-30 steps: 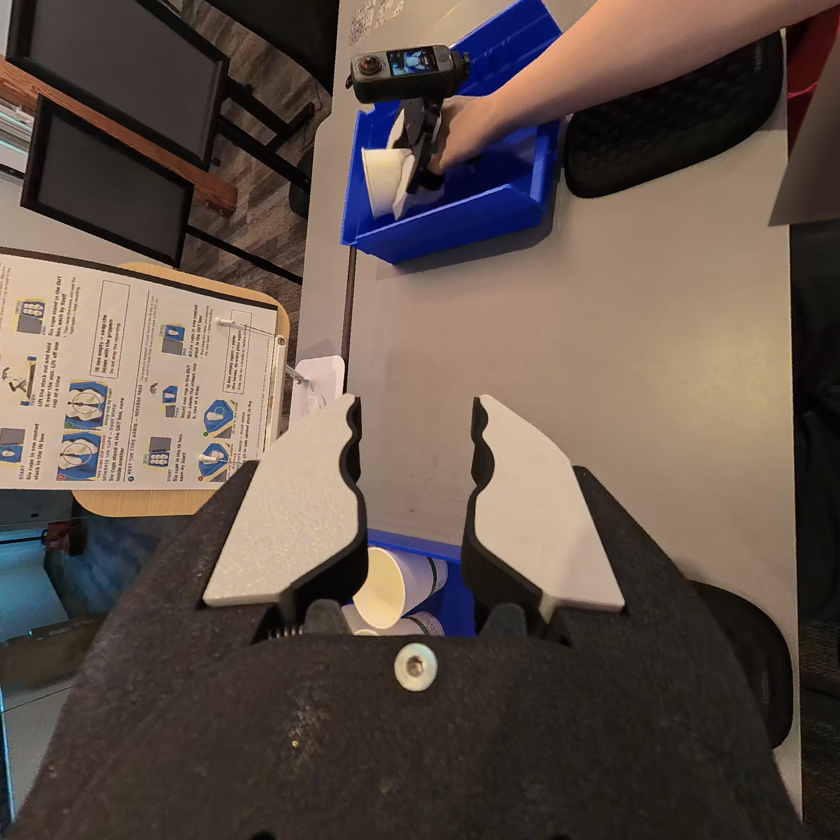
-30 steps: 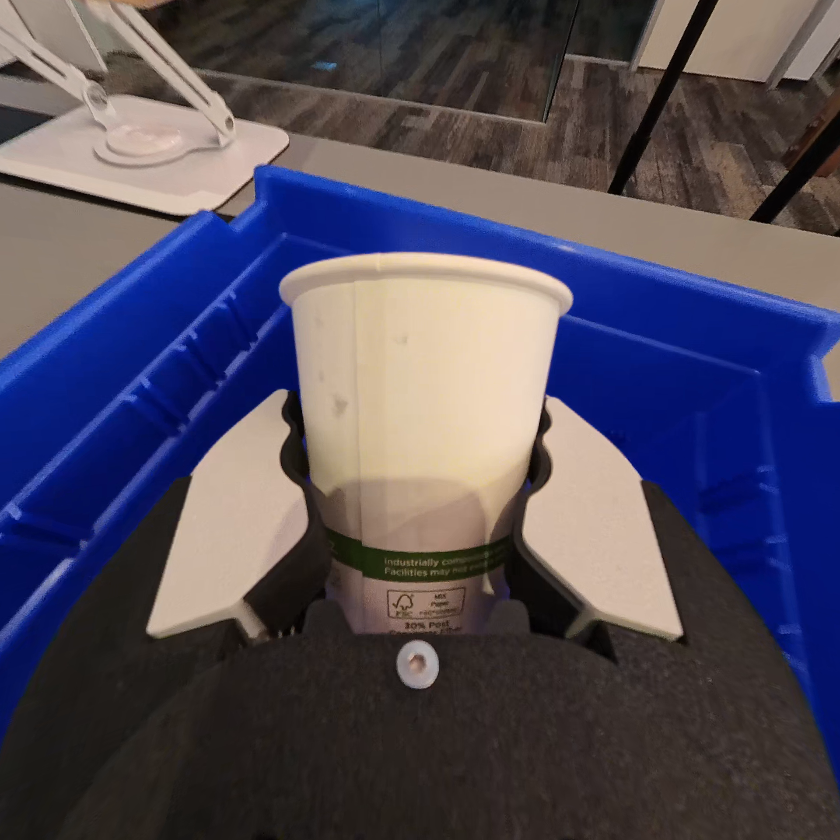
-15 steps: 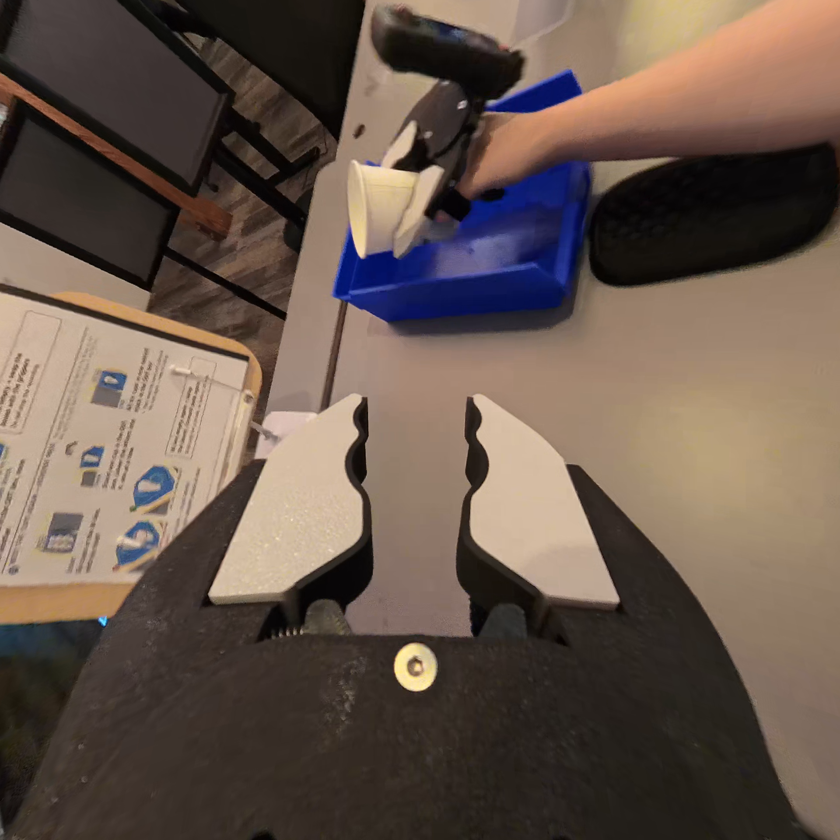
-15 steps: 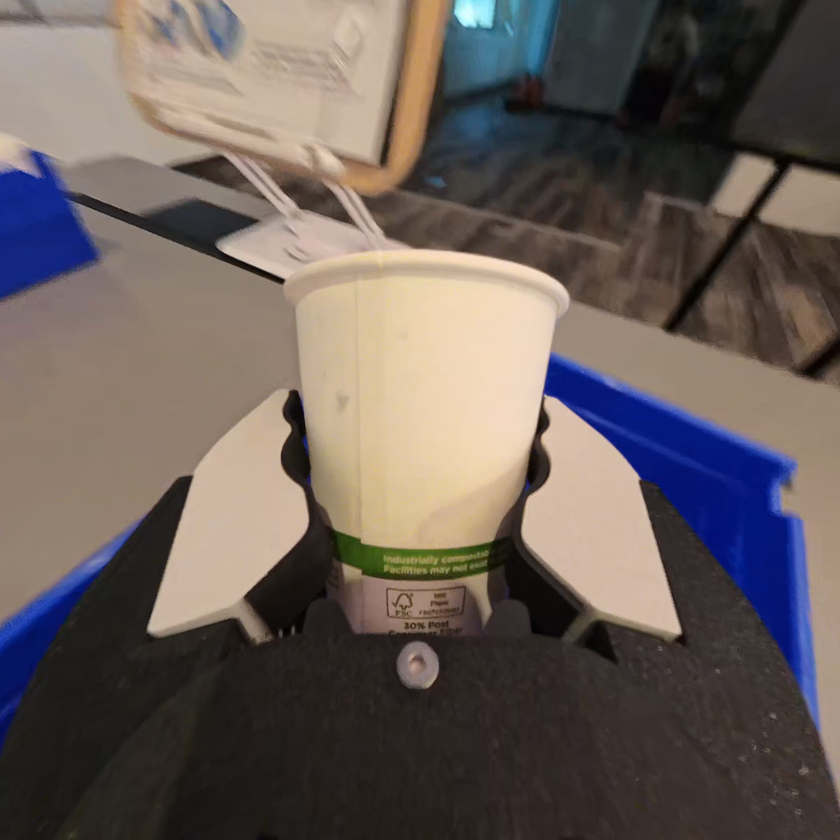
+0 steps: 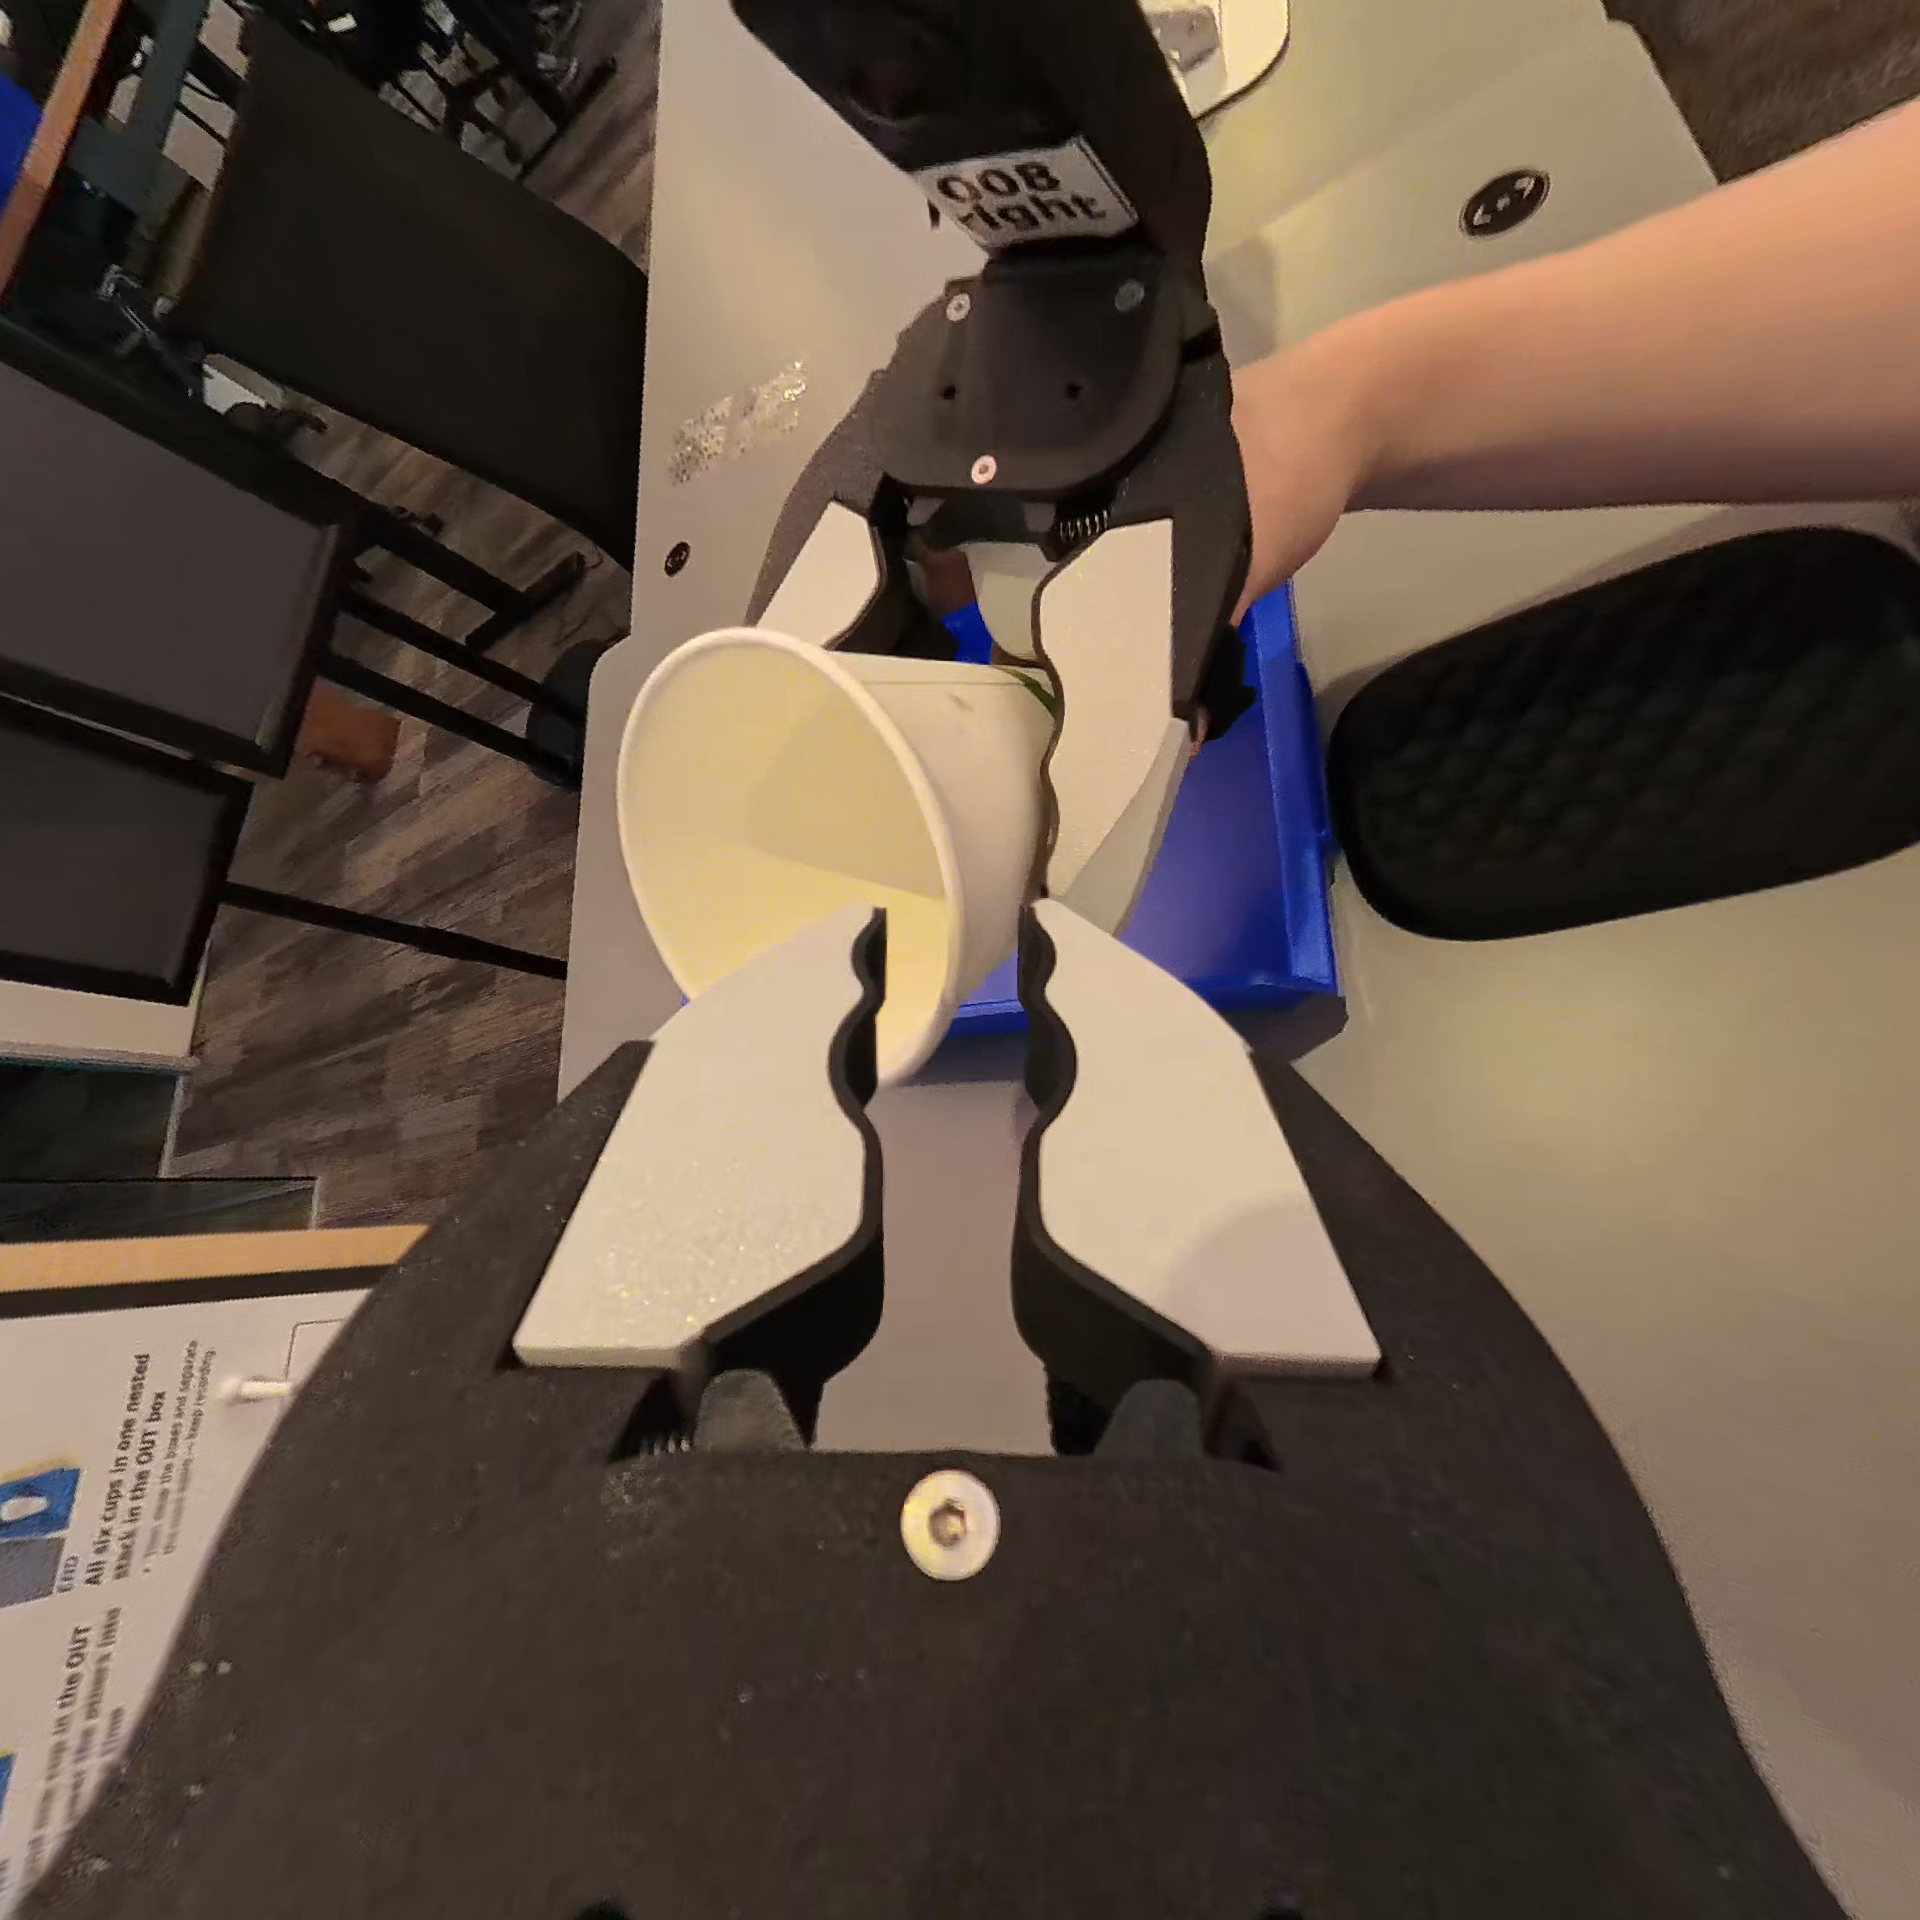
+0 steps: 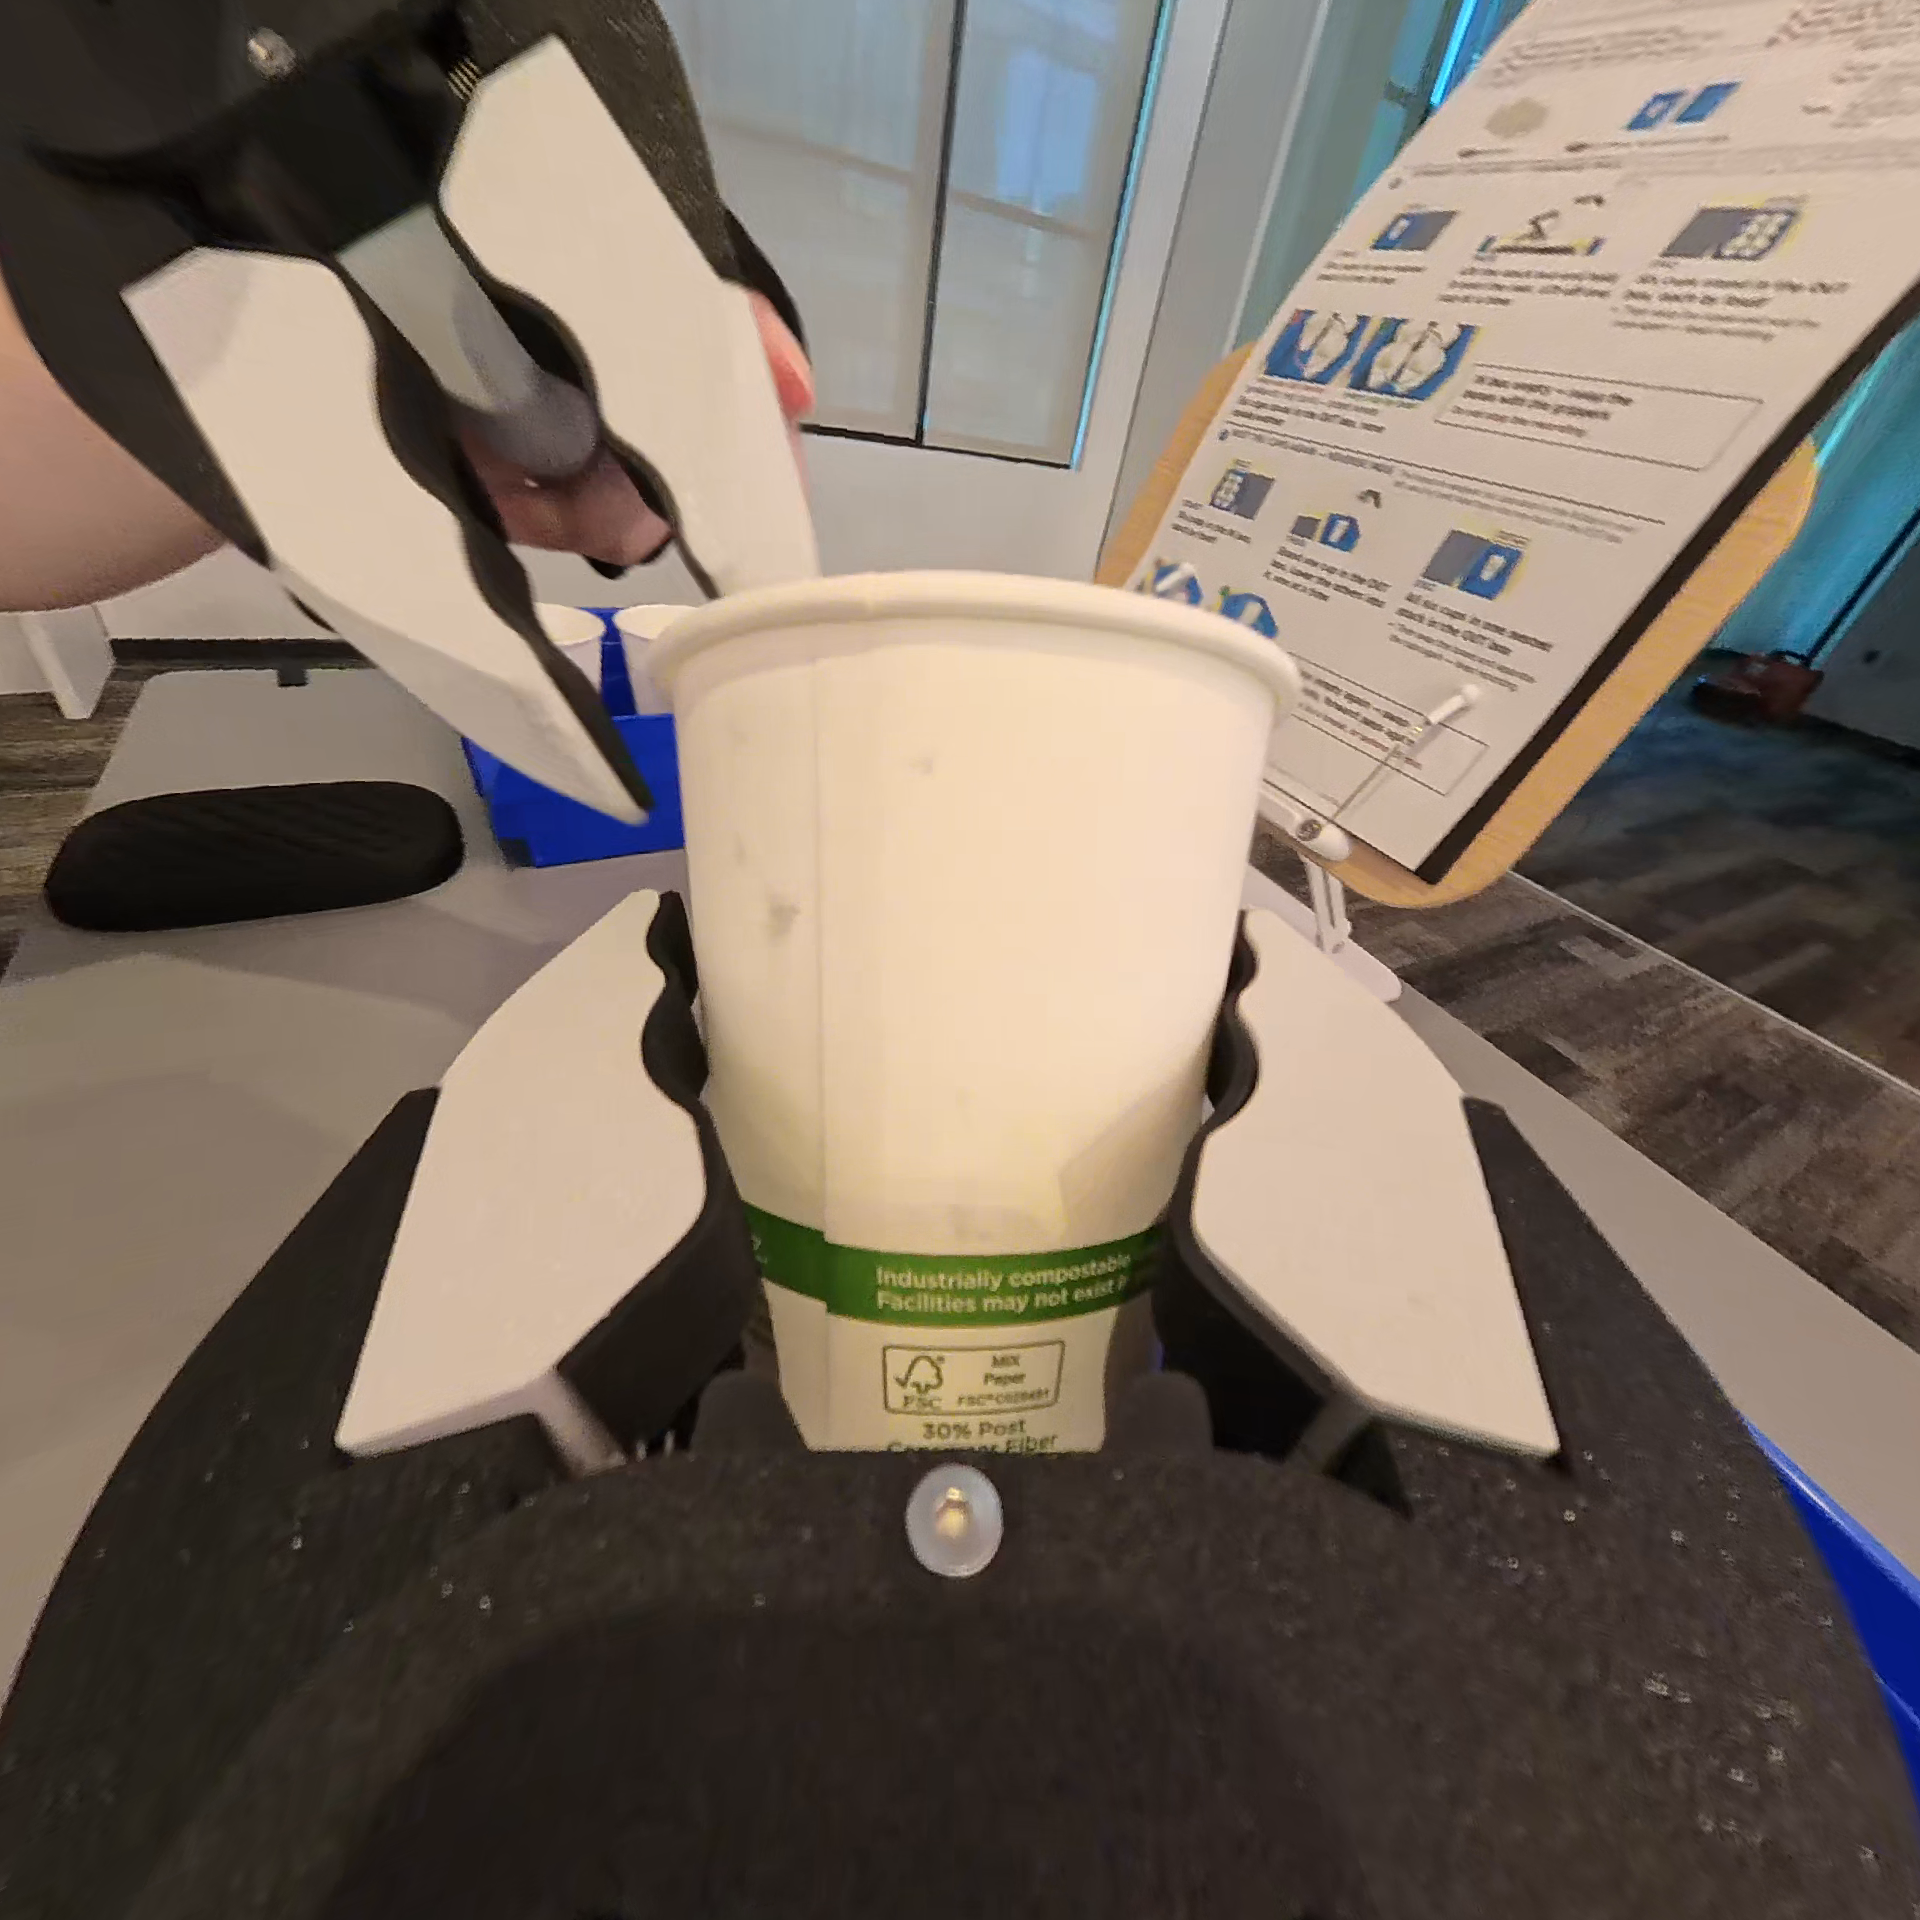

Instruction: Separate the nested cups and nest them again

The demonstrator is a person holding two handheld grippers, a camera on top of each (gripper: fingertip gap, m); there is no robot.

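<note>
My right gripper (image 6: 961, 1049) clamps the paper cup (image 6: 966, 883) low on its body, mouth pointing away. My left gripper (image 5: 951, 997) stands narrowly open, empty, one fingertip (image 5: 842, 940) inside the rim. Risk: closing here would crease the rim. Beyond lies the blue bin (image 5: 1226, 883).

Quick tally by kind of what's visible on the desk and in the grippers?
White paper cups: 3, one in the right gripper, two in the far bin
Blue bins: 2
Black wrist rests: 2
Instruction boards: 1
Grippers: 2, left empty
Total: 10
</note>
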